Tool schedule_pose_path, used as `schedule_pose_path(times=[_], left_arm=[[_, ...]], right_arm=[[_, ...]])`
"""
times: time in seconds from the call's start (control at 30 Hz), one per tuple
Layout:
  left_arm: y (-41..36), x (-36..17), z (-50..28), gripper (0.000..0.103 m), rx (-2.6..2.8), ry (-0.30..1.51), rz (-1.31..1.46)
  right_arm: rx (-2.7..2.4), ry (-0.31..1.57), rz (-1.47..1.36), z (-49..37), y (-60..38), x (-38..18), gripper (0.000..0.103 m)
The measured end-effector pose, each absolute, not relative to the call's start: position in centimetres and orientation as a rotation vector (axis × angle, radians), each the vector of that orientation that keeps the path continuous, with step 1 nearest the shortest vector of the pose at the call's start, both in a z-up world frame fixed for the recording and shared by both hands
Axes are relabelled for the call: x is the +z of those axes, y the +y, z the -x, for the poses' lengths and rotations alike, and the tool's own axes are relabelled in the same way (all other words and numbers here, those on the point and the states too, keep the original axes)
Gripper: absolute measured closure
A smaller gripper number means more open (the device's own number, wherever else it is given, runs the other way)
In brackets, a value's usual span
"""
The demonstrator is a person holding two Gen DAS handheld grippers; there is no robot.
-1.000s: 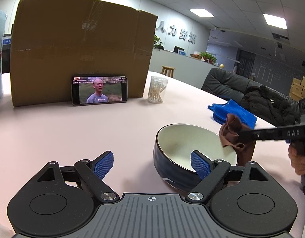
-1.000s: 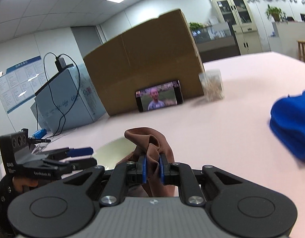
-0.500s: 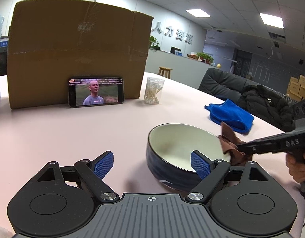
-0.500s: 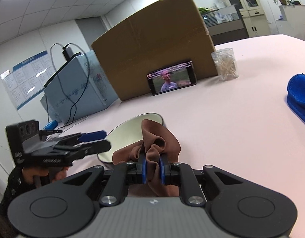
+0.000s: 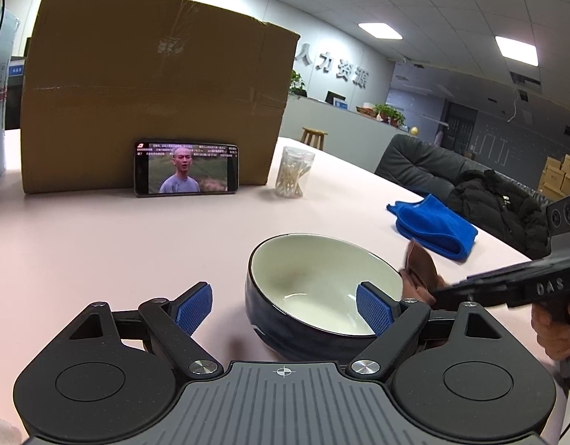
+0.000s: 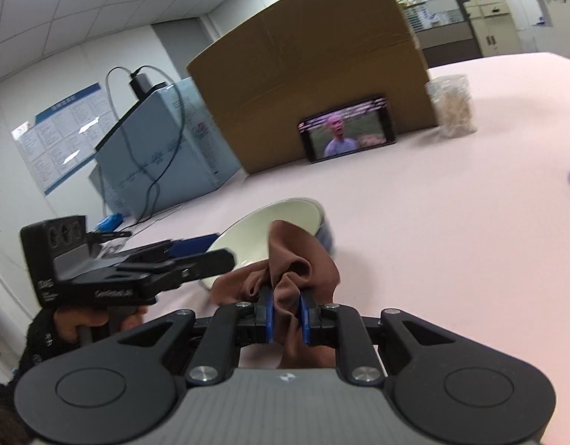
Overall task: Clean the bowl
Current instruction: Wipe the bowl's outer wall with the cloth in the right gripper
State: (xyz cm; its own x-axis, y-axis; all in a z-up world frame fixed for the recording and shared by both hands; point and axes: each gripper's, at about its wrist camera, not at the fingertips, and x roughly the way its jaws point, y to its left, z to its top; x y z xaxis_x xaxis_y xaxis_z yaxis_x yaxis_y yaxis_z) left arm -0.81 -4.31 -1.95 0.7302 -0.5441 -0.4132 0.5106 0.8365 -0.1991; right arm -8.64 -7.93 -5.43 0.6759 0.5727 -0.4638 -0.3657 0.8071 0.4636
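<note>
A dark blue bowl (image 5: 314, 289) with a white inside stands on the pink table; a faint brown smear shows inside. It also shows in the right wrist view (image 6: 273, 222). My left gripper (image 5: 285, 307) is open, its right pad (image 5: 374, 311) inside the bowl near the rim, its left pad (image 5: 194, 307) outside over the table. My right gripper (image 6: 286, 315) is shut on a brown cloth (image 6: 292, 270), held at the bowl's right rim. The cloth (image 5: 420, 274) and right gripper body (image 5: 507, 285) show in the left wrist view.
A large cardboard box (image 5: 155, 89) stands at the back with a phone (image 5: 186, 168) leaning on it. A clear jar of cotton swabs (image 5: 293, 176) is beside it. A folded blue cloth (image 5: 433, 228) lies at right. A blue-grey box with cables (image 6: 155, 141) stands at left.
The bowl now sits closer between my left gripper's fingers. My right gripper with the brown cloth has dropped lower beside the bowl's right rim.
</note>
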Motion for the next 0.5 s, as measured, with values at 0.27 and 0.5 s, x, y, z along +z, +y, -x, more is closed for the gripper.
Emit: schedule_pose_path(times=[0.27,0.5], left_arm=[[-4.6,-2.1,0.7,0.016,-0.574,0.498,0.063],[-4.5,-2.1,0.8,0.016,-0.578,0.498,0.065]], right_arm=[[0.506,0.615,-0.348,5.6,-8.5,-4.9,0.086],[0.544,0.656,-0.364,6.9,-8.5,-5.7,0.086]])
